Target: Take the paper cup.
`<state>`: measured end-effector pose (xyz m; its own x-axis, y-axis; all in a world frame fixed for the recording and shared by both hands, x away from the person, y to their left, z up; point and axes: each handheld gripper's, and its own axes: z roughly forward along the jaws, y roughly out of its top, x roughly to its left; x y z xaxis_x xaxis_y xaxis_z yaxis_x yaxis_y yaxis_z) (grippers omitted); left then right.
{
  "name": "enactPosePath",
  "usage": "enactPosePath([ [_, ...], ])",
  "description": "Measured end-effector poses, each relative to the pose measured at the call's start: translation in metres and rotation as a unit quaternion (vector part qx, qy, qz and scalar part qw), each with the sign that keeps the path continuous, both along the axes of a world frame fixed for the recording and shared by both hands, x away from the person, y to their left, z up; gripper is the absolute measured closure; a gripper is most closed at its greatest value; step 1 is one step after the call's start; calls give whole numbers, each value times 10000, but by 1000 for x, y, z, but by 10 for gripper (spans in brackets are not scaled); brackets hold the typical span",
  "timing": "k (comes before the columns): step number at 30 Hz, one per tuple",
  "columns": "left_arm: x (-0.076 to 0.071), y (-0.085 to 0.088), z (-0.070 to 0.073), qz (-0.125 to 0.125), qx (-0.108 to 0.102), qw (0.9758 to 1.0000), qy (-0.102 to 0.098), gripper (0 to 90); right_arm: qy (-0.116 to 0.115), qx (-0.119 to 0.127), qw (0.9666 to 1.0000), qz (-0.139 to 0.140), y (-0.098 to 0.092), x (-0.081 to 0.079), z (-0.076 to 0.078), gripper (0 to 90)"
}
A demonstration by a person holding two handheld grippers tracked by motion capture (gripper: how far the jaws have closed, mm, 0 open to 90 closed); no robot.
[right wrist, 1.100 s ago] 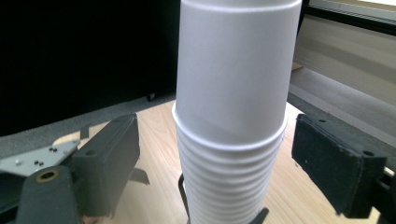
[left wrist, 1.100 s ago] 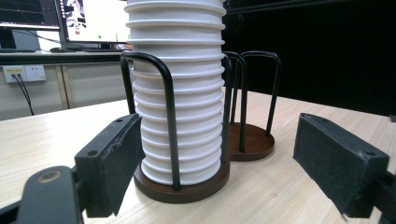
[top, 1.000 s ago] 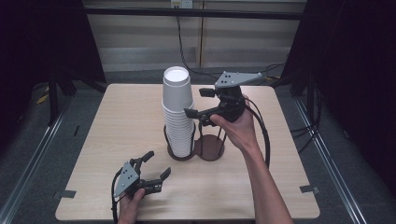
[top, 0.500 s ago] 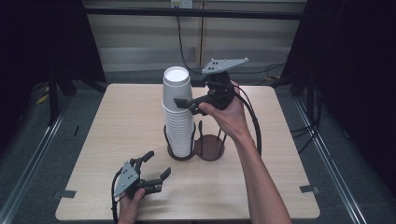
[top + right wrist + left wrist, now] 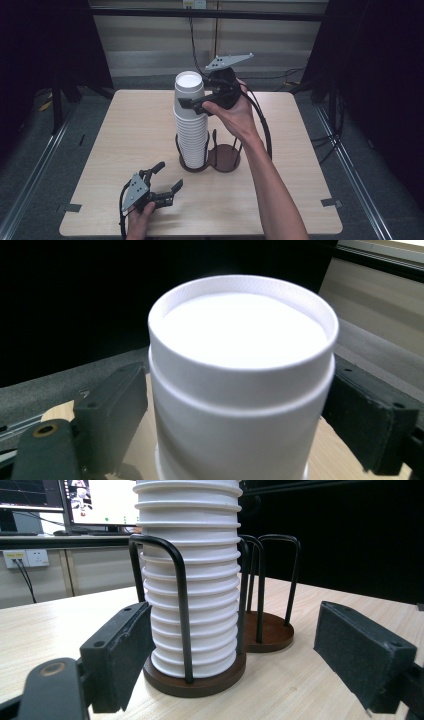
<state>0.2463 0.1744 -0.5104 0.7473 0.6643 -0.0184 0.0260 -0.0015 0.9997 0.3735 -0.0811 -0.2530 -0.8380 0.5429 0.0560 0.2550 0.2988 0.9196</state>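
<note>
Right gripper (image 5: 192, 103) straddles the top cup (image 5: 189, 89), jaws open, poised to lift it; left gripper (image 5: 167, 181) rests open on the table (image 5: 125, 120).

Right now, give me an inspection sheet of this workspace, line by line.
Surface: light wooden table, flat.
Job's things: tall stack of white cups upright in one ring of a dark two-ring cup holder; the other ring holds nothing.
Clutter: nothing seen.
Grippers: right hand-held gripper at the top cup, jaws either side of it, pads not clearly pressing; left hand-held gripper low near the table's front edge, open, holding nothing.
Cables: black cable trailing from the right hand-held gripper.
Surroundings: dark curtains, grey floor, tape marks at the table's front corners.
</note>
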Motion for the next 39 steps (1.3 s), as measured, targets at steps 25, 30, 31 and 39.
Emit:
enactPosePath([
  [25,0,0,0,-3,17,10000,-9,159,-134,17,9999,-97,5,1,-2,184],
  [30,0,0,0,1,15,10000,-9,158,-235,176,9995,-106,3,-1,2,185],
  [31,0,0,0,0,16,10000,-9,158,-223,184,9995,-106,2,-1,3,186],
  [39,0,0,0,-1,16,10000,-8,159,-325,336,9988,-117,1,-3,5,191],
])
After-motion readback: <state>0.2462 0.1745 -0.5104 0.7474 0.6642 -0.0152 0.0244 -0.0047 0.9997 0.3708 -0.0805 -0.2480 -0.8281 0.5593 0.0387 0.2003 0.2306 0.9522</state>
